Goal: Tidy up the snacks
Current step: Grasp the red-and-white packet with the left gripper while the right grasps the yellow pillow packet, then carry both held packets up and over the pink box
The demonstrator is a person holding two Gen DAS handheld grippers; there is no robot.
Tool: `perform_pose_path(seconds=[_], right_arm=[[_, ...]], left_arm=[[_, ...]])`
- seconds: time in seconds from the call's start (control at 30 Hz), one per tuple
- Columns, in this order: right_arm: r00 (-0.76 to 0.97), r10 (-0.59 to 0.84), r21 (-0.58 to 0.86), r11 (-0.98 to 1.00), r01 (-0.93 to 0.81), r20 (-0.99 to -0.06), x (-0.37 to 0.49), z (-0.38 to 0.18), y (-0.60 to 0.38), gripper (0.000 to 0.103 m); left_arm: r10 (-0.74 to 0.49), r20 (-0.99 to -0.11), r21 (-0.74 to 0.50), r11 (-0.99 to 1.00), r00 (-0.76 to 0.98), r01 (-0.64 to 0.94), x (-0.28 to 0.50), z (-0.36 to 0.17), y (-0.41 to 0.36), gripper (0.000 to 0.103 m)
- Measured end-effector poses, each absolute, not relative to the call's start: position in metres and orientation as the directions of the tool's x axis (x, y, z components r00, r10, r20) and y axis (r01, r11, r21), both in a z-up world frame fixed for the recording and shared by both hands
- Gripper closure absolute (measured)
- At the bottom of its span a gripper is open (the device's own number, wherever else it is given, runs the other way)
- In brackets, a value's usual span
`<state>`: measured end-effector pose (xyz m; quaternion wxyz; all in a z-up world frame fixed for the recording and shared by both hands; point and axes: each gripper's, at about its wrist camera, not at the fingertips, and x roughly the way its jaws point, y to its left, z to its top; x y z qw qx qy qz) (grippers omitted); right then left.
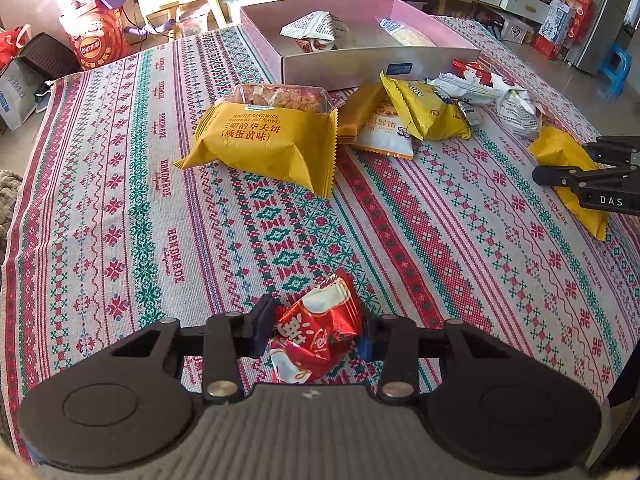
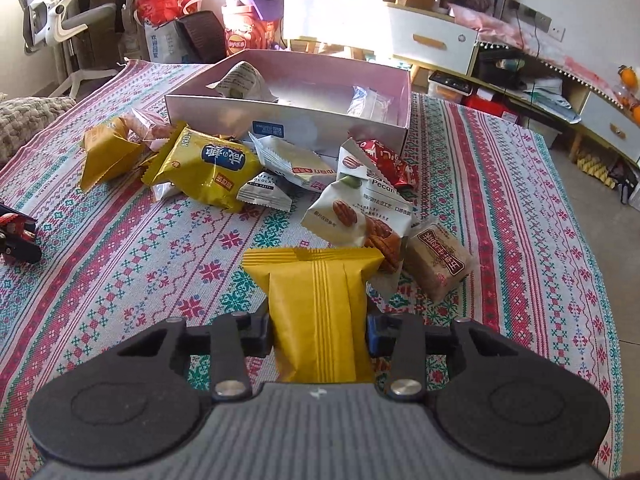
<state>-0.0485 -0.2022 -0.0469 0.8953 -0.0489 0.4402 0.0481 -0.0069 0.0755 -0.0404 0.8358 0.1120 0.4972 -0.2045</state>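
A crumpled red snack packet lies low on the patterned tablecloth, and my left gripper is shut on it, a pad pressing each side. My right gripper is shut on a plain yellow packet that stands up between its fingers. In the left wrist view the same right gripper shows at the right edge over that yellow packet. My left gripper appears at the left edge of the right wrist view. An open pink box with a few packets inside stands at the far side.
A large yellow waffle packet and a heap of yellow and white packets lie before the box. A pecan packet and a brown packet sit just beyond my right gripper. Bags, shelves and drawers crowd the floor behind.
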Motion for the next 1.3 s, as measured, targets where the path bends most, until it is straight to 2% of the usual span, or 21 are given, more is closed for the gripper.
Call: perform_pose_path(seconds=[0.5,0.93,1.3], right_arm=[[0.624,0.159,0.031,0.977,-0.211,-0.765,-0.047,-0.021,-0.175,0.067],[0.645,0.217,0.135,0.975,-0.174,-0.733,-0.024,0.002,-0.171,0.067],[0.677,0.209,0.180,0.977,-0.115,-0.706,-0.001,0.018,-0.176,0.067]], left_arm=[[-0.276,-0.852,-0.039,0.880,0.444,0.473,-0.004,-0.029,0.063,0.057],[-0.335,-0.808,-0.083,0.880,0.485,0.468,0.011,0.003,0.046,0.057],[-0.355,-0.772,-0.099,0.887,0.527,0.451,0.037,0.020,0.022,0.057]])
